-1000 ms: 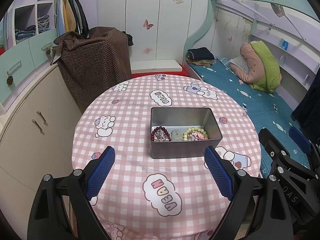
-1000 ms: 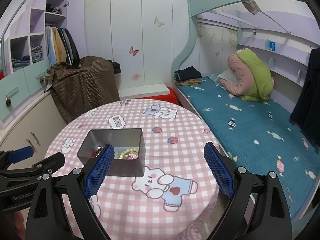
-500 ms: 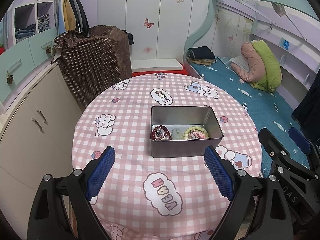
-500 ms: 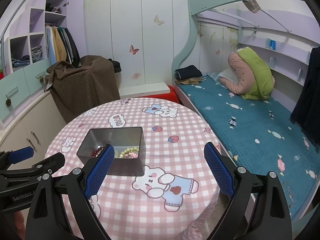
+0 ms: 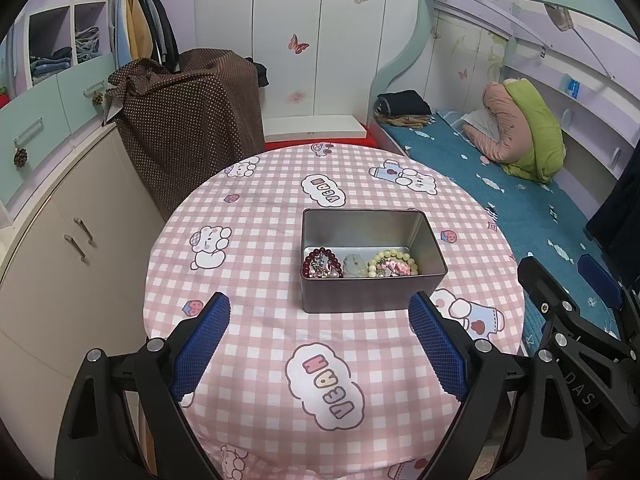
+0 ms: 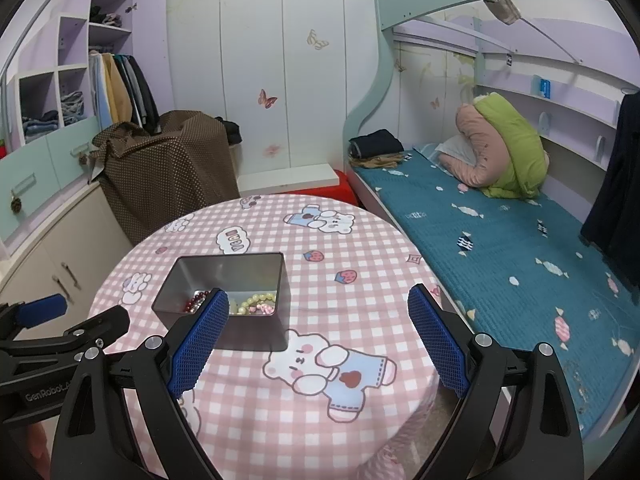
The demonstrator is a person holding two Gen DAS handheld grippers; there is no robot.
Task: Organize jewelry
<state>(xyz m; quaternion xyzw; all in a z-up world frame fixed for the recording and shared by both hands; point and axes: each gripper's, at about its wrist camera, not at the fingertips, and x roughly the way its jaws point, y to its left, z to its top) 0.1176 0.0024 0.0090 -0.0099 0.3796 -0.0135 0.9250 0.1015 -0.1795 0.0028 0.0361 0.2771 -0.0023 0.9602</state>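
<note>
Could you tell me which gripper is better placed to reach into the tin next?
Left. The left gripper is open and centred on the tin; from the right gripper the tin sits off to its left.

tin (image 5: 372, 292) on table (image 5: 248, 320) centre | bracelets (image 5: 322, 266) in tin, probably along near wall | bed (image 5: 516, 200) right

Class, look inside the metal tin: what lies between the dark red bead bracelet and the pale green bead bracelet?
In the left wrist view, a pale green stone pendant lies between the dark red bracelet and the pale green bracelet, on the tin floor.
</note>
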